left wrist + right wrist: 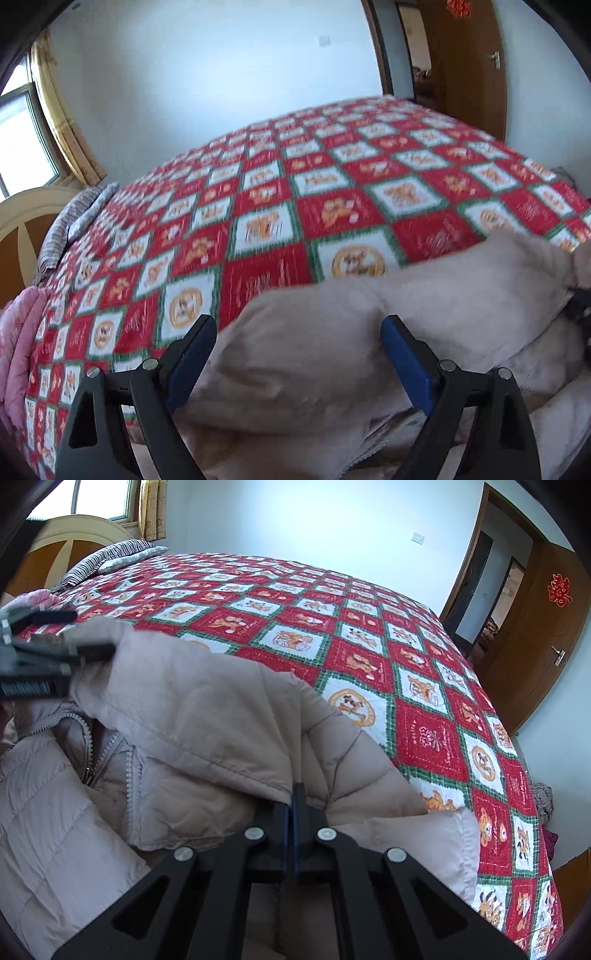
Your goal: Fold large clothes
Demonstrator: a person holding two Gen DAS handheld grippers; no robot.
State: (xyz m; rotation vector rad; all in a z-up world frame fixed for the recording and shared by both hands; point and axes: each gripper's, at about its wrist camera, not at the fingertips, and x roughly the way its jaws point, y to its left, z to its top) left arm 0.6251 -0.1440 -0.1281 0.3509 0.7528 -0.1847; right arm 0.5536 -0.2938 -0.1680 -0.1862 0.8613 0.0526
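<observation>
A beige quilted puffer jacket (207,716) lies on the near side of the bed, its zipper (90,746) open at the left; it also shows in the left wrist view (332,347). My right gripper (293,797) is shut on a fold of the jacket and lifts its edge. My left gripper (299,328) is open, its blue-padded fingers (406,354) spread on either side of a raised fold of the jacket. In the right wrist view the left gripper (74,642) shows at the far left, against the jacket's upper edge.
A red, white and green checked quilt (369,642) covers the bed. A striped pillow (110,557) and a wooden headboard (70,531) are at the far end, a pink blanket (14,347) at the side. A wooden door (546,627) stands open at right.
</observation>
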